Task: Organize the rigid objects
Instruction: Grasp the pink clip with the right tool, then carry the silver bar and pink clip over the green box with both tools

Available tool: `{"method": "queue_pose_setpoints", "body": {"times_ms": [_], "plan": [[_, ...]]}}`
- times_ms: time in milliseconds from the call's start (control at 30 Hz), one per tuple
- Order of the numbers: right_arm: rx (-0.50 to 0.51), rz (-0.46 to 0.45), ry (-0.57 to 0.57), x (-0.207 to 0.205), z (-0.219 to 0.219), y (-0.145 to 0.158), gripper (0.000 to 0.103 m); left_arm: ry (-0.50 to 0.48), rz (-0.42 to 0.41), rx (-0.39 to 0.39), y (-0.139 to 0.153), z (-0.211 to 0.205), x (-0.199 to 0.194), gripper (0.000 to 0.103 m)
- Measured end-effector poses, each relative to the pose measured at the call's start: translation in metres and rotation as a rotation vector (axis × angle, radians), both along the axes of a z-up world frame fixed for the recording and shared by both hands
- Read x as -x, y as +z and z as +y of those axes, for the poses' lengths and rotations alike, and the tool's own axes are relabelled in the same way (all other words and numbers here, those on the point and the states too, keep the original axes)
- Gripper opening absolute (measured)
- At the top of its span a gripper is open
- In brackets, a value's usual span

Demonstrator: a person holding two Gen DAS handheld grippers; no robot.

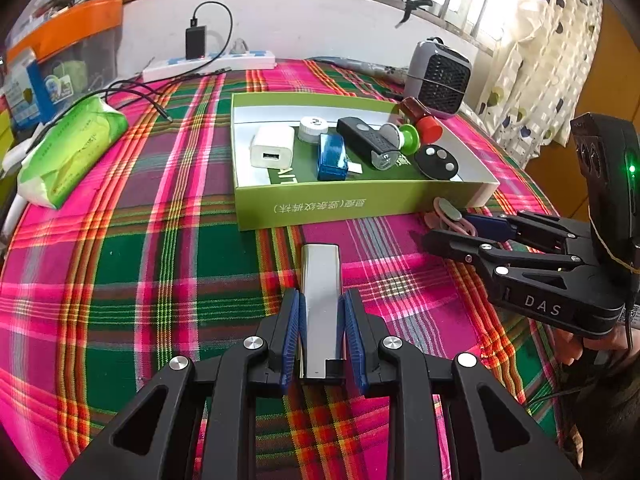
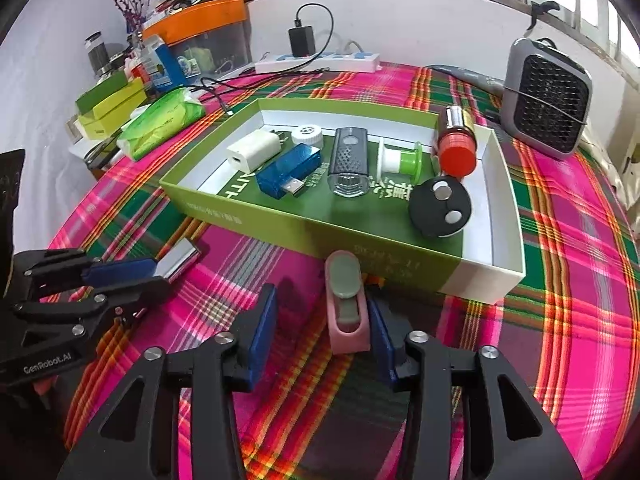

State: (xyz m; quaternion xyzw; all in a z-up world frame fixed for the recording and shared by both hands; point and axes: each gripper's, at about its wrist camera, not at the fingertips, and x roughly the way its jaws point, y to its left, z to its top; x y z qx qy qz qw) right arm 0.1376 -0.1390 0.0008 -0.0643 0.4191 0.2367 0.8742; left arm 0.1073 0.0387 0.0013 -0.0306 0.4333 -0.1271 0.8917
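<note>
Both tongs sit before the shallow green cardboard box (image 2: 248,216). Left gripper (image 1: 322,336) seems clenched on the flat silver metal bar (image 1: 321,292); right gripper (image 2: 322,332) is released around the pink-and-grey clip (image 2: 346,308), long axis toward the box.

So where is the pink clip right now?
The pink clip lies on the tablecloth between the open right tool's fingers, just outside the green box's near wall.

Pink-green plaid tablecloth (image 1: 160,240), green box (image 2: 360,248), silver bar (image 1: 320,300), pink clip (image 2: 346,312)
</note>
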Motion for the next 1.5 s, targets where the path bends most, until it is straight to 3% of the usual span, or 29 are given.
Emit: {"method": "queue_pose_setpoints", "body": {"times_ms": [367,733,1500], "plan": [[0.019,-0.017,-0.034,0.0014,-0.0011,-0.0002,0.025,0.002,-0.004,-0.020,0.0004,-0.0017,-0.0014,0.022],[0.015,-0.015,-0.040,0.0029,-0.0031,0.0003,0.019,0.004,-0.006,-0.027,-0.0004,-0.0028,-0.0010,0.022],[0.014,-0.015,-0.036,0.0053,-0.0026,0.0011,0.019,0.007,-0.008,-0.037,-0.0010,-0.0030,-0.0016,0.022]]}}
